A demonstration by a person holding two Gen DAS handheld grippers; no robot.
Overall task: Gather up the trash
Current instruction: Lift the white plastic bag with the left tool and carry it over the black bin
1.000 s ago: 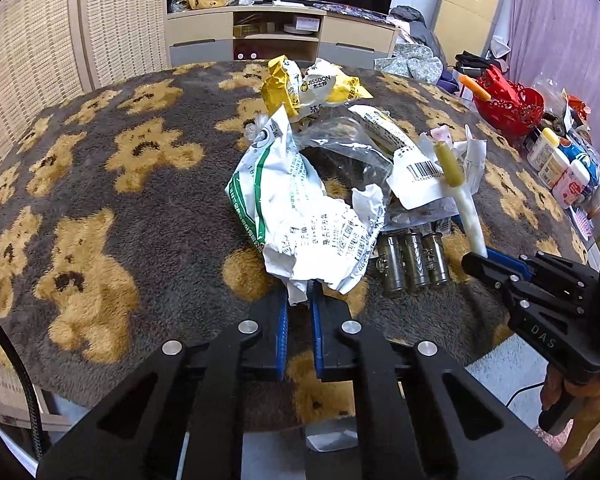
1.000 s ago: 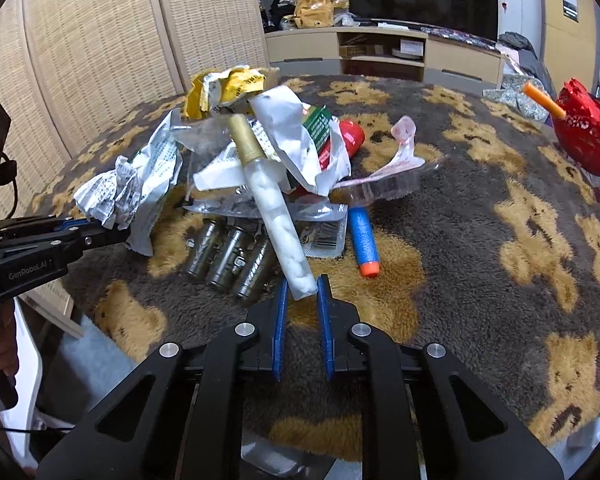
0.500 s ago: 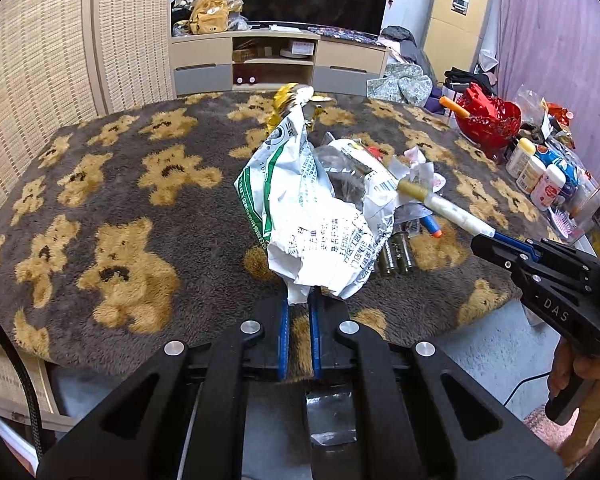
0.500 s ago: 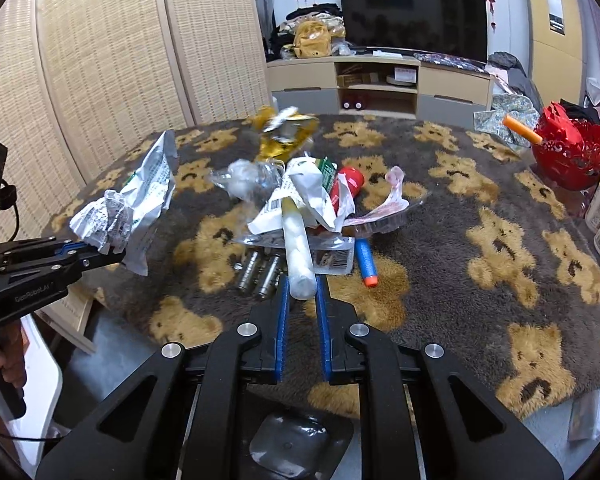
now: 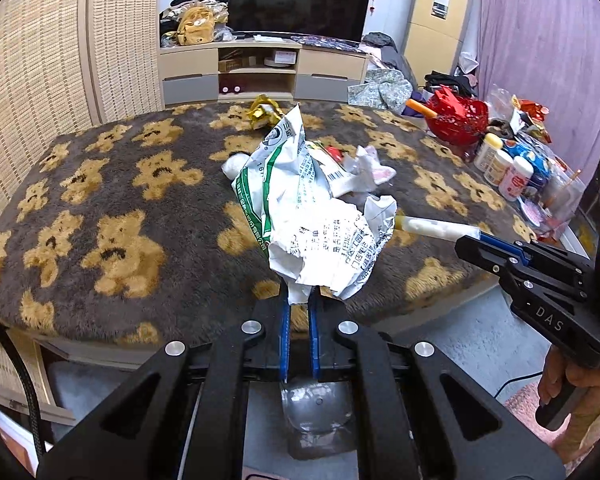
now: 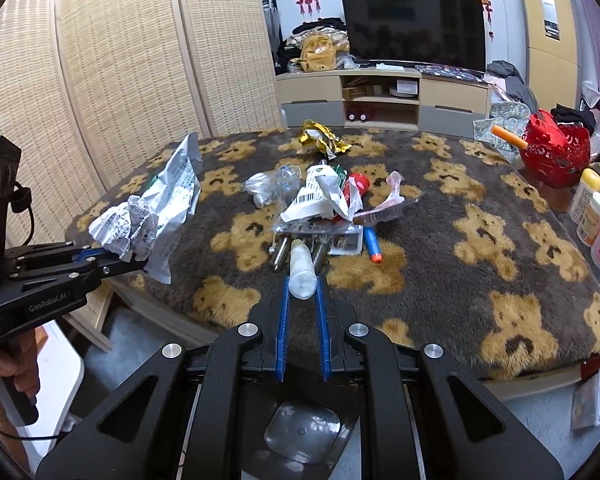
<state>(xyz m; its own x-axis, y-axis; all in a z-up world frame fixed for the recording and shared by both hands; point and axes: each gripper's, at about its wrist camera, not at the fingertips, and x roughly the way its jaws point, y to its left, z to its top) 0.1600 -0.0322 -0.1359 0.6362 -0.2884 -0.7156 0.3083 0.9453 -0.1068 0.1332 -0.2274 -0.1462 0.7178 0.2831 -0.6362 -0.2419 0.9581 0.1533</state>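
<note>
The left gripper (image 5: 299, 300) has its jaws closed on a crumpled white wrapper (image 5: 312, 216), lifted toward twelve o'clock. The right gripper (image 6: 302, 292) pinches a white tube (image 6: 301, 268), long axis along its jaws, both clear of the bear-patterned bench (image 6: 480, 248), where the trash pile (image 6: 324, 204) lies at twelve o'clock.

Living room backdrop, pretty cluttered tbh

Up at 12 o'clock there's a black TV (image 6: 414, 32) on a low beige TV stand (image 6: 384, 98), with a yellow backpack (image 6: 318, 54) on the stand's left end. Woven screen panels (image 6: 120, 68) fill the 9 to 11 o'clock side. The bear-print blanket (image 6: 480, 248) covers the bench; a red basket (image 6: 554, 150) sits at its 2 o'clock corner, and some white bottles (image 6: 594, 210) stand at 3 o'clock. Purple curtain (image 5: 540, 28) on the far right wall in the left wrist view.
</note>
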